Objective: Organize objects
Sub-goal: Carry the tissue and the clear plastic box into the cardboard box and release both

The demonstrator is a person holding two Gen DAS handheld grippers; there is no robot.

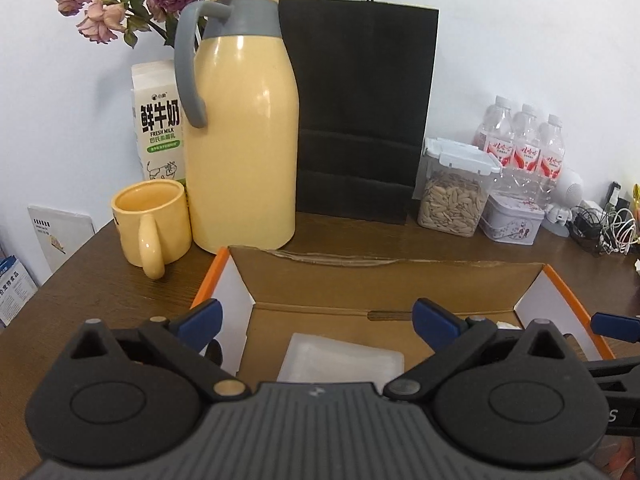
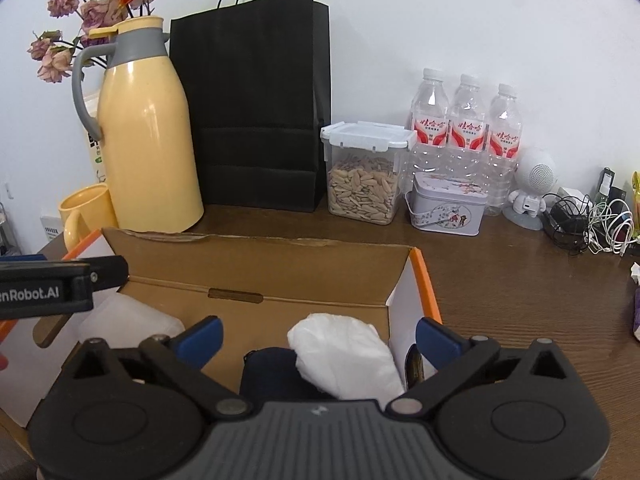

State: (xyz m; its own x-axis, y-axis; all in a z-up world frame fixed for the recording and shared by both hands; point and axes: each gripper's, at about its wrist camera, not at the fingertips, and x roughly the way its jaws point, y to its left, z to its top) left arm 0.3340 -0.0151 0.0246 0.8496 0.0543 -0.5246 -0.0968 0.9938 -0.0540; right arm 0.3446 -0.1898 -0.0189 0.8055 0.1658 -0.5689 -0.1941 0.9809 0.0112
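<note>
Lying in the cardboard box (image 2: 256, 276) on the counter (image 2: 520, 280), a soft, light white bag (image 2: 344, 356) is being judged best pinched at its bunched middle, both grippers' fingers (image 2: 202, 338) being held released and empty.

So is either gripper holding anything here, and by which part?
Nothing is held. The left gripper and right gripper are both open above the cardboard box.

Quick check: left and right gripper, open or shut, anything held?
Left gripper: open wide, nothing held, over the cardboard box.
Right gripper: open wide, nothing held, above the white bag.
</note>
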